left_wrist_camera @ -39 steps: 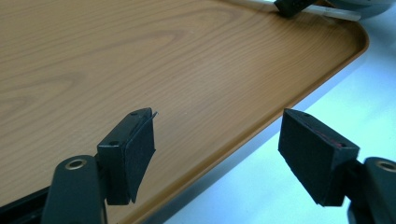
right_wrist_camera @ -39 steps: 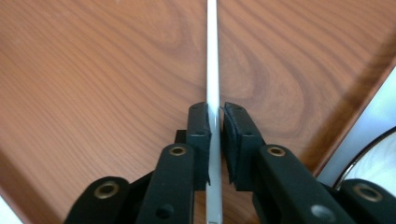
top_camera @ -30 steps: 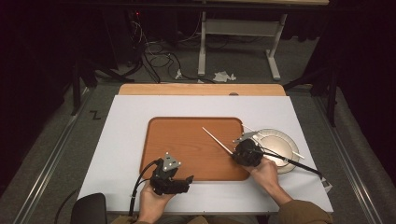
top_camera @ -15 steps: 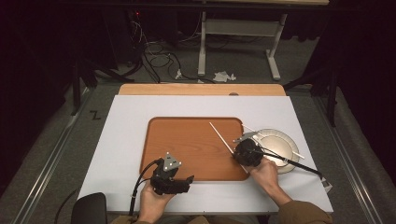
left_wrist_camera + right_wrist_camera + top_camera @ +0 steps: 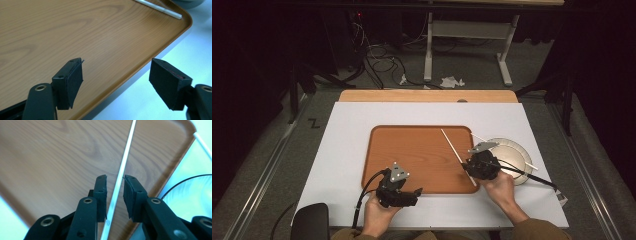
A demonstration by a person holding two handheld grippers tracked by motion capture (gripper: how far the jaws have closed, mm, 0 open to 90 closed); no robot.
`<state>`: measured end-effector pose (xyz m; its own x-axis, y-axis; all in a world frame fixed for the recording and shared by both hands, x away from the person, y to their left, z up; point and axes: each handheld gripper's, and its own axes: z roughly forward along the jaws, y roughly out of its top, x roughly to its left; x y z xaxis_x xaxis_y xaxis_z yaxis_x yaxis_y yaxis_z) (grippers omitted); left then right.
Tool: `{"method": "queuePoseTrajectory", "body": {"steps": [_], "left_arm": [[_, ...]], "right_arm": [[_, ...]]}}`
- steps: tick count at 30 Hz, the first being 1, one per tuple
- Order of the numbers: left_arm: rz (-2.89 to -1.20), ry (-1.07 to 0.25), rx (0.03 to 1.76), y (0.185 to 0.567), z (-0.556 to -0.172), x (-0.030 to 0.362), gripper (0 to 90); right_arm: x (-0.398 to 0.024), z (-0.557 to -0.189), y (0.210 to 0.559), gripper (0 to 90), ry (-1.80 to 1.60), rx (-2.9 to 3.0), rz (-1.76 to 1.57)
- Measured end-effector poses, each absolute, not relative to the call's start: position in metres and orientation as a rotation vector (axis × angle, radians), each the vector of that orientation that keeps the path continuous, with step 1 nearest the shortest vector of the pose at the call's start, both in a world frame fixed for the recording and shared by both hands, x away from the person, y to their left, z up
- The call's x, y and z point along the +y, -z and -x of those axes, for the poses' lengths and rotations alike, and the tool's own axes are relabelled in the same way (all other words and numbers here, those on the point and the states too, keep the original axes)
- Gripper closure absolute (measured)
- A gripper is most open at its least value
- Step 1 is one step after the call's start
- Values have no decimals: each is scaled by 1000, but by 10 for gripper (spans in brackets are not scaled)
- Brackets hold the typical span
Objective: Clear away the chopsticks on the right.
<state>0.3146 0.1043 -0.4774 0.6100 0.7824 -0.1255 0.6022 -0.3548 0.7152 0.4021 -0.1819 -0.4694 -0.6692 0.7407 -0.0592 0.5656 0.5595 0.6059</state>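
A white chopstick [image 5: 452, 145] lies slanted on the right part of the brown wooden tray [image 5: 412, 155]. My right gripper [image 5: 469, 170] sits over its near half. In the right gripper view the chopstick [image 5: 126, 150] runs between the jaws of the right gripper [image 5: 115, 180], which have just been opening, with a small gap on each side. My left gripper [image 5: 417, 192] rests at the tray's front edge. In its own view the left gripper [image 5: 116, 75] stands wide open and empty over the tray rim [image 5: 160, 47].
A round white plate [image 5: 512, 150] sits just right of the tray with a second white chopstick [image 5: 524, 162] across it. Tray and plate rest on a white sheet [image 5: 342, 150] over the table. A black cable [image 5: 532, 177] trails right from my right gripper.
The right gripper's jaws have parted from the chopstick, which now lies free on the tray, shifted slightly right. The left hand has not moved.
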Motion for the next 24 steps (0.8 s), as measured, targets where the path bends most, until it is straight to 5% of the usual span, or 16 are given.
{"method": "queuePoseTrajectory", "body": {"steps": [24], "left_arm": [[-2129,-249,968,477,-334,81,272]], "right_arm": [[-263,-354,427,719,-944,2262,-1128]]}}
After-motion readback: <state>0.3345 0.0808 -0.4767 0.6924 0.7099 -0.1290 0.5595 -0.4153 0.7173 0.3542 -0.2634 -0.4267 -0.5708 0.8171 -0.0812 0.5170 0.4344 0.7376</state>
